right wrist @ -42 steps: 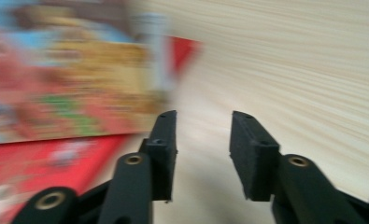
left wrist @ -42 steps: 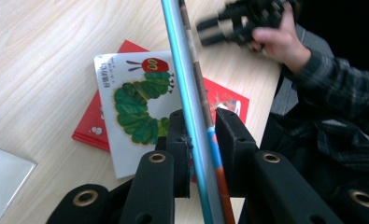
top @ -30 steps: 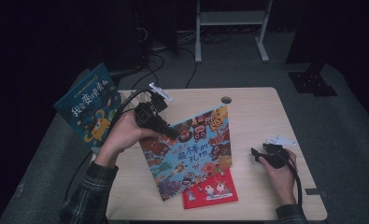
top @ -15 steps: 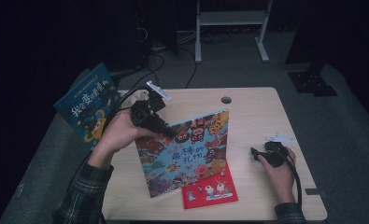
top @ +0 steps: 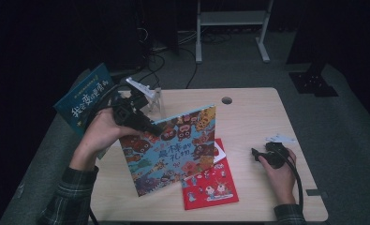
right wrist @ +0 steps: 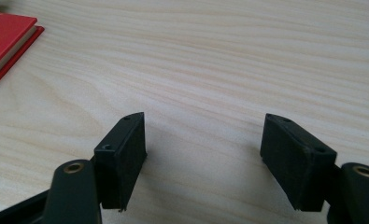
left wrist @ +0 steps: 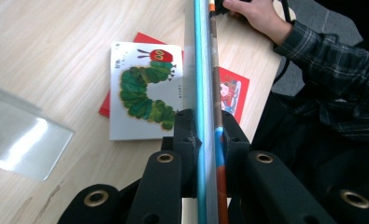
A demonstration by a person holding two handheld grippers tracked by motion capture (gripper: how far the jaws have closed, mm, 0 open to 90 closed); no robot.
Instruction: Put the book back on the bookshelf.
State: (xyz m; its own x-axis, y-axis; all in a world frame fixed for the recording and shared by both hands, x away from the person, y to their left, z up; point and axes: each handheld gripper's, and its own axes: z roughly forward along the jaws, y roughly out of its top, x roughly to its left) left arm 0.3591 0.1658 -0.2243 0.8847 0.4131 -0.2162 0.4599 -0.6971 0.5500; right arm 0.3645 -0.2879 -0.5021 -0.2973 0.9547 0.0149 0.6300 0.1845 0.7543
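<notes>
Here we see the left gripper (top: 143,123) with its jaws clenched on the top edge of the colourful picture book (top: 173,150), which stands tilted off the table (top: 253,103). Beneath it lie a caterpillar book (left wrist: 145,91) and a red book (top: 210,187). At the right, the right gripper (right wrist: 203,154) rests, jaws spread, nothing between them.

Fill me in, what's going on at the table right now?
The left gripper is clamped on the edge of a colourful picture book, holding it tilted up off the table. Beneath lie a caterpillar book and a red book. The right gripper rests open on bare wood.
</notes>
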